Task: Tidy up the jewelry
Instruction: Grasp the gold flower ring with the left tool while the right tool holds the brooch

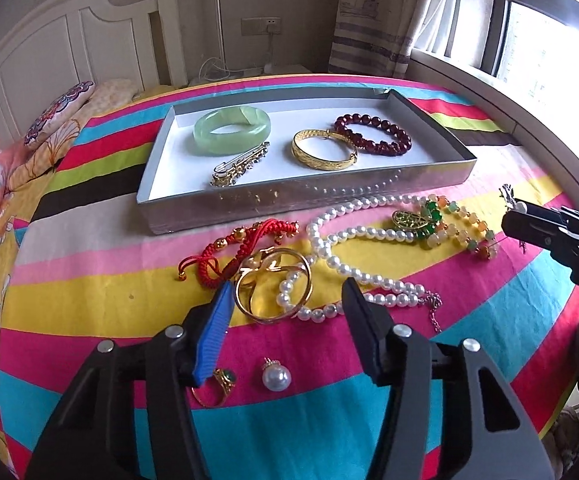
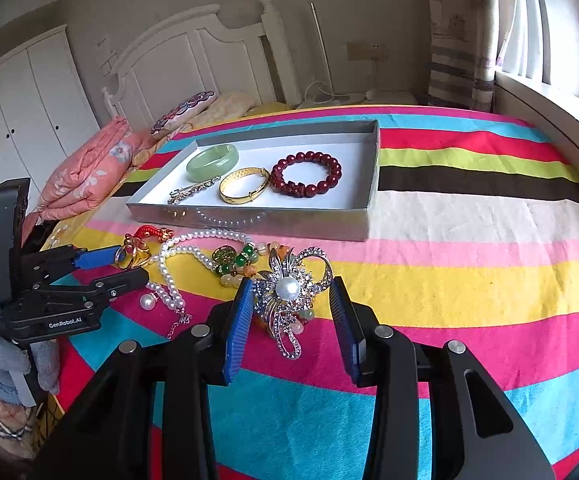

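Striped bedspread (image 2: 469,240) carries a silver tray (image 2: 249,222) (jade bangle, gold bangle, red bead bracelet, bar brooch inside). Pearl necklace (image 1: 361,236) lies before the tray. Left tongs (image 1: 287,304) wide over gold ring bangle (image 1: 273,288); right tongs (image 2: 291,292) wide astride rhinestone pearl brooch (image 2: 289,292).

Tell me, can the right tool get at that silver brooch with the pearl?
Probably yes. The right tool is open, and the silver brooch lies between its fingers on the bedspread, with nothing over it.
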### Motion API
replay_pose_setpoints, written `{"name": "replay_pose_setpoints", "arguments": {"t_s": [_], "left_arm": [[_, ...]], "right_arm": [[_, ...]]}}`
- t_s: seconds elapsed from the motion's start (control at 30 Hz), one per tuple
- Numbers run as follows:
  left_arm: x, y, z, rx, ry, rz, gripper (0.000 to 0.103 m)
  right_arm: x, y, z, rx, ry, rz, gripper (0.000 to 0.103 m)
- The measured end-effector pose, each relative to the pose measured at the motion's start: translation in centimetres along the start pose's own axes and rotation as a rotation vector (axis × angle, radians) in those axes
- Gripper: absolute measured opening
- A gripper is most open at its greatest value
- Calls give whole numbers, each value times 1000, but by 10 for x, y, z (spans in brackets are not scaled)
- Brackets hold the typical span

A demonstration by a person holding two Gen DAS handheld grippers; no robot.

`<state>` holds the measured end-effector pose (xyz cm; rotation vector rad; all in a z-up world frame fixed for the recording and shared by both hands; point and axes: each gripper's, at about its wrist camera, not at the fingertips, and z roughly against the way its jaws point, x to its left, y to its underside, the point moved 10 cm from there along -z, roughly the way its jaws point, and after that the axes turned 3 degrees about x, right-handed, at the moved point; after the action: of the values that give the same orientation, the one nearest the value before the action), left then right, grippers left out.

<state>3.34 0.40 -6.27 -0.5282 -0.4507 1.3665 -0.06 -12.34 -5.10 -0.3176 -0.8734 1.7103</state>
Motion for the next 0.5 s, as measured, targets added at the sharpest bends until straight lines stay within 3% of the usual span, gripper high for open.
{"name": "replay_pose_setpoints", "arguments": {"t_s": [0.07,0.5], "left_arm": [[0,-1,-2,2,-6,4,40],[-10,3,16,-57,-8,-10,40]], "right_arm": [[1,0,0,1,0,2,39],[1,1,-1,1,0,3,39]]}}
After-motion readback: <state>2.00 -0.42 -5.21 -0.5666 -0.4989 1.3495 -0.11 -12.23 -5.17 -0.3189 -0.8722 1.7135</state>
